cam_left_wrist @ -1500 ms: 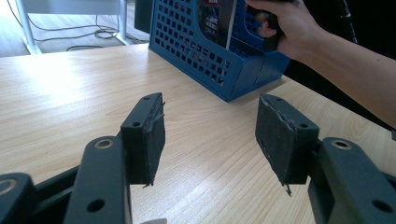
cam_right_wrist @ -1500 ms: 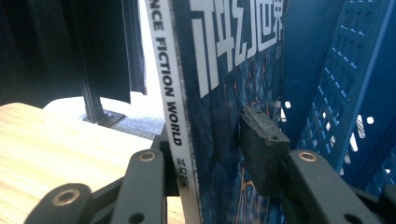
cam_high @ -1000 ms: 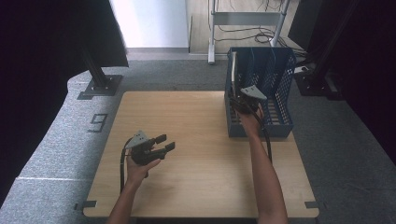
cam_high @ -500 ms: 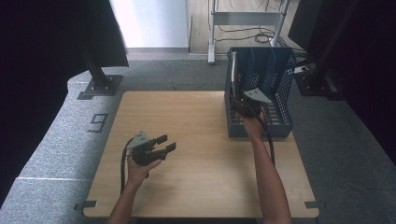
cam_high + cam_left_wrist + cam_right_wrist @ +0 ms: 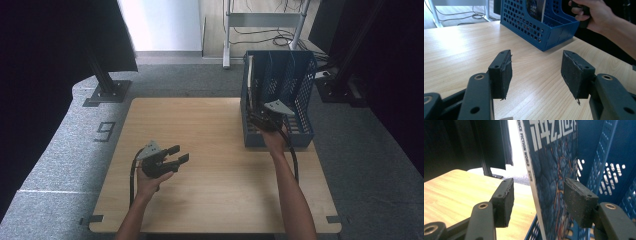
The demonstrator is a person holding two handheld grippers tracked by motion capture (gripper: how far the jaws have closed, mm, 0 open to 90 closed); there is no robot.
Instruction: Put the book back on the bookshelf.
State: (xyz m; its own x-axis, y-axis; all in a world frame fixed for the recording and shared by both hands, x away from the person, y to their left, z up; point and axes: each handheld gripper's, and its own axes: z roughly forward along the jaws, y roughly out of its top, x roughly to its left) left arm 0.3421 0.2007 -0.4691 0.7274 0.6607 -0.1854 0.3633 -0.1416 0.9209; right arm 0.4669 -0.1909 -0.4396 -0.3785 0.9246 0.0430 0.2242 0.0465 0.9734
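My left gripper (image 5: 176, 154) sat at the lower left of the high view, over bare wood of the bench (image 5: 215, 200), with its jaws apart and nothing between them. In the left gripper view the same gripper (image 5: 536, 72) showed both worn black pads (image 5: 504, 72) wide open over the wood grain.

The blue perforated file rack (image 5: 300, 100) stood at the upper right of the high view, on the bench's far right corner. In the left gripper view the rack (image 5: 549, 32) appeared at upper centre, with my right hand (image 5: 594, 15) at the upper right beside it.

My right gripper (image 5: 255, 112) was at the rack's near left end. In the right gripper view its jaws (image 5: 537, 201) stood apart, one on either side of a magazine (image 5: 551, 175) standing nearly upright in the rack (image 5: 609, 167). The magazine's spine read "SCIENCE FICTION WORLD"; its cover was dark blue with orange veining. The left pad was clear of the magazine. Whether the right pad touched the cover I could not tell.

A number 9 (image 5: 106, 132) was marked on the grey floor at the left of the high view.
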